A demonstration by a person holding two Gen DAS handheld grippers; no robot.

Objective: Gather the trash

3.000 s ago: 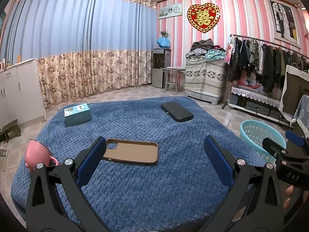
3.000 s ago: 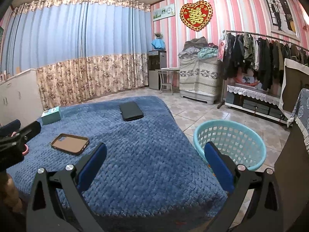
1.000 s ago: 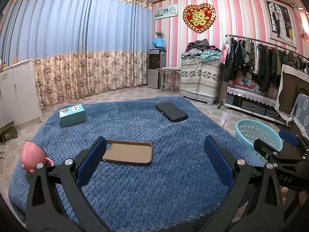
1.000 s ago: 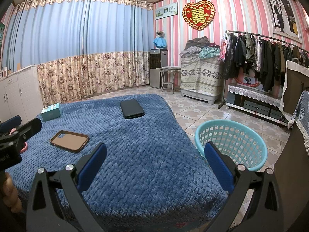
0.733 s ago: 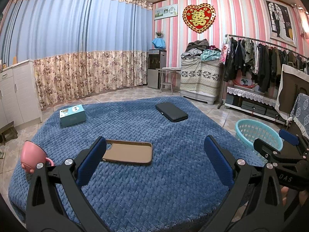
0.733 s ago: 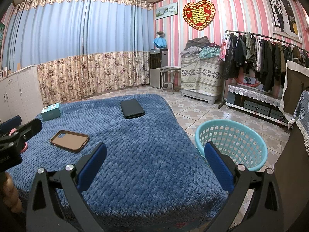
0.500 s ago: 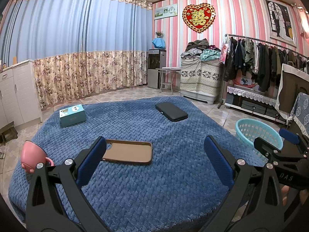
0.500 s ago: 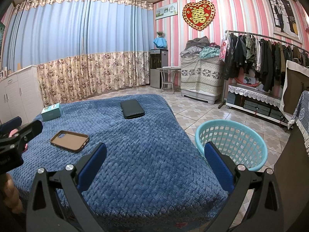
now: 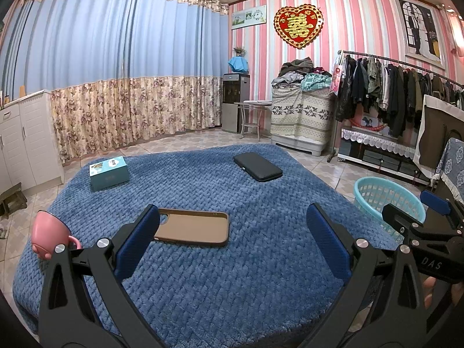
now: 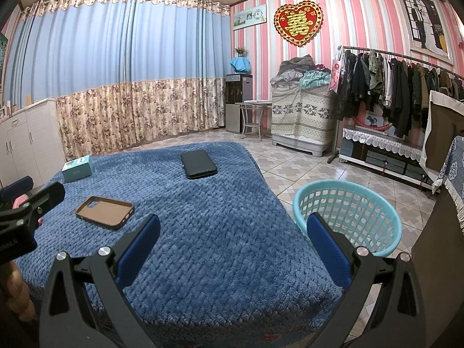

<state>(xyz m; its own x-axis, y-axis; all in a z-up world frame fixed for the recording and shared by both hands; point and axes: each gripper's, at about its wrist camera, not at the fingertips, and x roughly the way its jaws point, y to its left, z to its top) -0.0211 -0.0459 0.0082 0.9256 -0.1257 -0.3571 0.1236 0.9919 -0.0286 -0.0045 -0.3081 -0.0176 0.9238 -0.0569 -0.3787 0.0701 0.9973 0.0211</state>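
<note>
Blue quilted blanket (image 9: 232, 275) fills the left wrist view and serves as the landmark. Above its near edge the left gripper (image 9: 232, 243) hangs with its blue pads spread wide and nothing between them. A brown phone case (image 9: 191, 230) lies flat on the blanket just past the left pad. A teal box (image 9: 108, 172) sits toward the blanket's far left corner, a black wallet (image 9: 258, 166) toward its far right, and a pink cup (image 9: 47, 233) stands at its left edge. A teal basket (image 9: 382, 197) stands on the floor off the blanket's right side.

From the right wrist view, the right gripper (image 10: 232, 243) is likewise spread wide and empty over the blanket's (image 10: 217, 232) near right corner, with the basket (image 10: 348, 220) just beside that corner. Phone case (image 10: 104, 211), wallet (image 10: 198, 163) and box (image 10: 76, 168) rest on the blanket, well apart.
</note>
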